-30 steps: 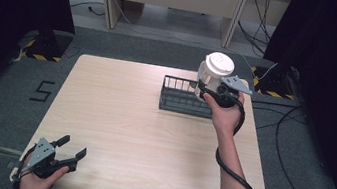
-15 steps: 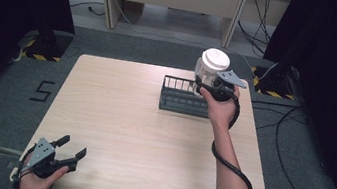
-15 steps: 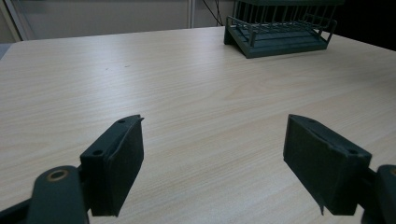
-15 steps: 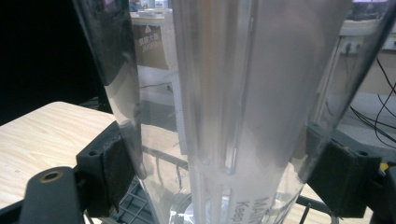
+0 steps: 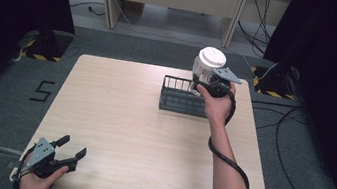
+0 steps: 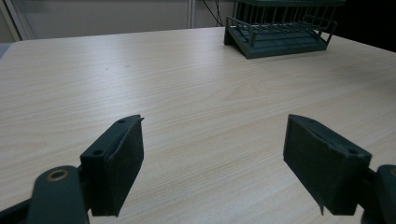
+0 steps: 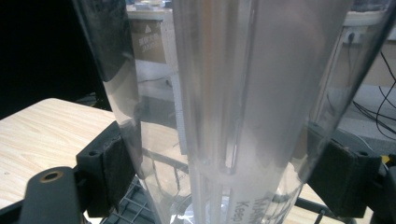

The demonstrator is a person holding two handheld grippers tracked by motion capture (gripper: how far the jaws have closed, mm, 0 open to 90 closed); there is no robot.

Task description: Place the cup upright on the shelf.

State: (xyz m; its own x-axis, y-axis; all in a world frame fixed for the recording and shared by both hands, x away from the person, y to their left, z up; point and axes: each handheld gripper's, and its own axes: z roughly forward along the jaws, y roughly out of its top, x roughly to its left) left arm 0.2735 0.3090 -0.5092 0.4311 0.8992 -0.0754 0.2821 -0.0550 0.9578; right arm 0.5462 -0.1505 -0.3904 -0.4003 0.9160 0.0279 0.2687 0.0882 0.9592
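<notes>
At the near left corner of the worktop (image 5: 117, 117) the left gripper (image 5: 69, 153) rested in the person's hand with its jaws spread wide and nothing between them; its own view showed only bare wood ahead and the rack (image 6: 280, 32) far off. That gripper was well apart from the work, so it could give no support if the load slipped. Toward the far right edge stood the dark wire rack (image 5: 181, 96), and just beside it, at its right end, the right gripper (image 5: 202, 83) held a clear plastic container (image 5: 208, 67) with a white lid, lifted above the rack's far right corner. In the right gripper view the jaws were closed against the container's (image 7: 243, 93) smooth, tapering wall, one pad on each side, low on the body. The main risk, as I judged it, was the hold itself: the wall was slick and narrowed downward, so the pads could creep and the container could tilt or drop through, more so since the lidded top sat high above the grip. A second risk was the rack: its thin upright wires stood close under the container, and a lowering move that was off line could catch the base on a wire, tip the container, or shove the light rack toward the far right edge. Whether anything was inside the container I could not tell.
</notes>
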